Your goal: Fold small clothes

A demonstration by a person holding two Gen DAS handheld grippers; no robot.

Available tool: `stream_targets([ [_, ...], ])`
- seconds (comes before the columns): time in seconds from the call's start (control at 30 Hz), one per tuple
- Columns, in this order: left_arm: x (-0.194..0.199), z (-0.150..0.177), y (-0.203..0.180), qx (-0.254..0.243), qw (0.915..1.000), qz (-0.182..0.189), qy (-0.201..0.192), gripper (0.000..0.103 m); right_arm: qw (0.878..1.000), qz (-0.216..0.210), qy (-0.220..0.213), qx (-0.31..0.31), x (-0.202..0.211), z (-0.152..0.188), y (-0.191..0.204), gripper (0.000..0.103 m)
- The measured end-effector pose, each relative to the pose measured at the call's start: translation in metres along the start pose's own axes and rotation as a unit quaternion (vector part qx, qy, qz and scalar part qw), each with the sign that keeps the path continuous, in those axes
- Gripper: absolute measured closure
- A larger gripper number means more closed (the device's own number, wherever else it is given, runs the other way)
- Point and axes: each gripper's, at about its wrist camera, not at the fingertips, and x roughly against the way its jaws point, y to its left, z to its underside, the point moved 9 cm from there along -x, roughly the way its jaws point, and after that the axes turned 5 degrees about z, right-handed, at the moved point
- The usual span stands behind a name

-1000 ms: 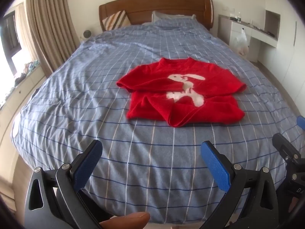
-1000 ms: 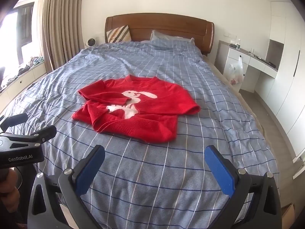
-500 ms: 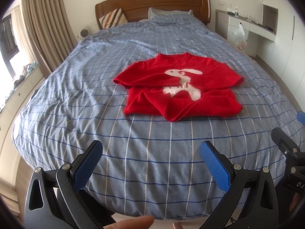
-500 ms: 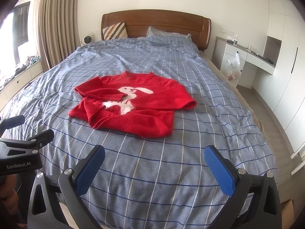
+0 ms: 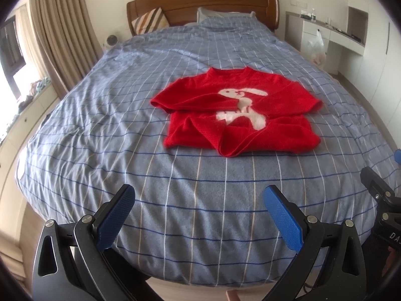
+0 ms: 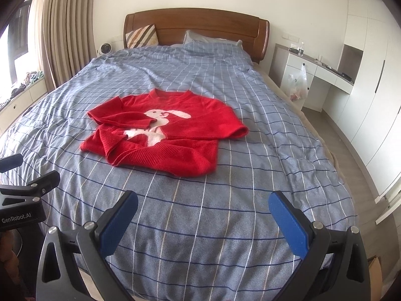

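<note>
At the left edge of the right wrist view, the left tongs (image 6: 15,173) carry the white label "GenRobot.AI" and are spread, holding nothing. On the blue checked bed (image 5: 125,115) lies the red sweater (image 5: 240,115) with a white rabbit, sleeves folded in. The right tongs (image 6: 203,215) are spread too, empty.
</note>
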Motion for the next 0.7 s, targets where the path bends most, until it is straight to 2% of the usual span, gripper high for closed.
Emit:
stream_targets([
  [0.23,-0.0005,0.0003,-0.0005,0.002,1.0000,0.002,0.003,0.000,1.000,0.017,0.008,-0.002,-0.0022,0.0018,-0.0077,0.000],
  [0.7,-0.0050,0.0038,0.0040,0.006,0.9999,-0.001,0.011,0.000,1.000,0.024,0.019,0.001,-0.0060,0.0060,-0.0060,0.000],
])
